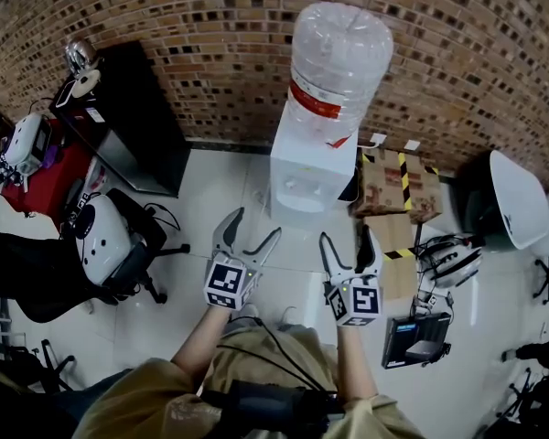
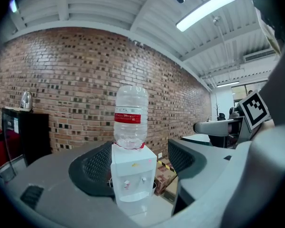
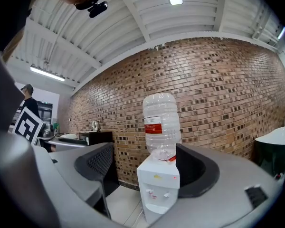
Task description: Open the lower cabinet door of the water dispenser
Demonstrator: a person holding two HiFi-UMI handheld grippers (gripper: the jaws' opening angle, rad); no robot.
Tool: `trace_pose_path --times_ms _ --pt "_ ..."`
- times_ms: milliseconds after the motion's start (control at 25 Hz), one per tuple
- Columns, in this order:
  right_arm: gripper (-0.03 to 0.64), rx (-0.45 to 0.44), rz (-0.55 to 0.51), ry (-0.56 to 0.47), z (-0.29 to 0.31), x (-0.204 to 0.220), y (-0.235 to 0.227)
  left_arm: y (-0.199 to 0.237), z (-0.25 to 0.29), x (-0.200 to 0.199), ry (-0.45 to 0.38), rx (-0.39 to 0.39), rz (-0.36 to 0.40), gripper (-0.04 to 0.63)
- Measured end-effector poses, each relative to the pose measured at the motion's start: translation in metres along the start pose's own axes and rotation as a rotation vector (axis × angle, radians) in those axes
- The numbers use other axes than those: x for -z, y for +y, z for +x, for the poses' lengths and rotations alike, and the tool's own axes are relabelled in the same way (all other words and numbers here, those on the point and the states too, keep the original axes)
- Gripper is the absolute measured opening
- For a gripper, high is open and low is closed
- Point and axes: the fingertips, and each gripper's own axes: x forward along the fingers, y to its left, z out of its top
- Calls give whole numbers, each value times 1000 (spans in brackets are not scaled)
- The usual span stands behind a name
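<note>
At the far left a black cabinet [image 1: 135, 122] stands against the brick wall [image 1: 210, 53], with a kettle [image 1: 80, 55] on top. Right of it, over the pale floor [image 1: 210, 199], the left gripper [image 1: 254, 225] is held in the air with its fingers [image 2: 92, 169] spread apart and nothing between them. Ahead of both grippers and well apart from them, the white water dispenser [image 1: 306, 167] stands on the floor against the wall. A large clear bottle [image 1: 340, 58] with a red label is upended on top. Its two taps [image 2: 128, 183] face the person, and its lower cabinet door is cut off from every view. The right gripper [image 1: 346, 234] hangs beside the left one, its fingers [image 3: 99, 163] likewise open and empty. Just beside the dispenser on the right sits a cardboard box [image 1: 398, 186] with yellow-and-black tape, and farther right a white chair [image 1: 520, 198].
</note>
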Motion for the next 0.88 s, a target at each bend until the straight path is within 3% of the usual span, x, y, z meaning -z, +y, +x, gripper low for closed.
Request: trace_pose_path --times_ms 240,480,600,880 --pt "425 -2 -18 40 13 36 -6 6 13 29 32 -2 -18 354" --pt "425 -3 -44 45 38 101 -20 15 41 93 41 -1 -26 351" --pt "425 3 -53 43 57 164 -35 25 63 150 42 -18 -43 345" --pt "425 34 -44 71 109 357 -92 62 133 332 30 -31 -12 345"
